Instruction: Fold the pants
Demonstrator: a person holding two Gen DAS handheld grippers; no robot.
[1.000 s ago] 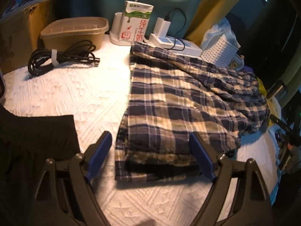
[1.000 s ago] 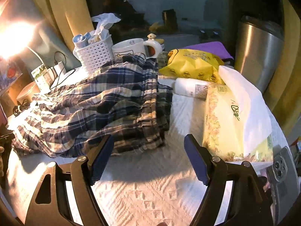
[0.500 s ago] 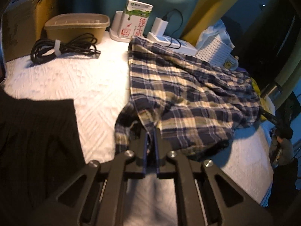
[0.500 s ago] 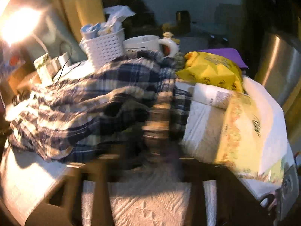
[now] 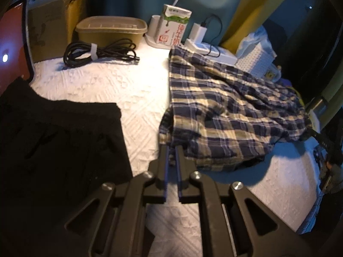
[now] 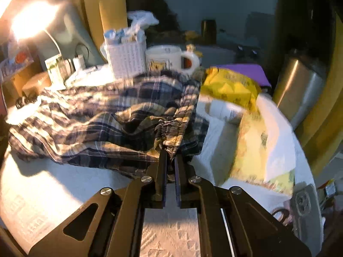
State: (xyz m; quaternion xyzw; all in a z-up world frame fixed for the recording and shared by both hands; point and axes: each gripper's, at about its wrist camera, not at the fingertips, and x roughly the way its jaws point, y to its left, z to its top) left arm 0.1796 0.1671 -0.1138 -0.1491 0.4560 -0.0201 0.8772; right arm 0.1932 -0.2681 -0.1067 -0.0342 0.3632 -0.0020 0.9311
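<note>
The plaid pants [image 5: 225, 111] lie rumpled on the white quilted table cover [image 5: 111, 85]. My left gripper [image 5: 171, 147] is shut on the near hem edge of the pants and lifts it slightly. In the right wrist view the pants [image 6: 96, 117] lie bunched, and my right gripper [image 6: 170, 153] is shut on the gathered elastic waistband [image 6: 173, 128], raised off the cover.
A black garment [image 5: 53, 150] lies at the left. A coiled black cable [image 5: 98, 52], a brown tub [image 5: 111, 30], a milk carton [image 5: 173, 26] and a charger [image 5: 199, 32] stand at the back. A white basket [image 6: 126, 57], mug [image 6: 169, 59], yellow bag [image 6: 231, 85] and tissue pack [image 6: 263, 145] crowd the right.
Both grippers went from open to shut on the pants. The left pulled the hem toward me and up; the right took the waistband and lifted it.
</note>
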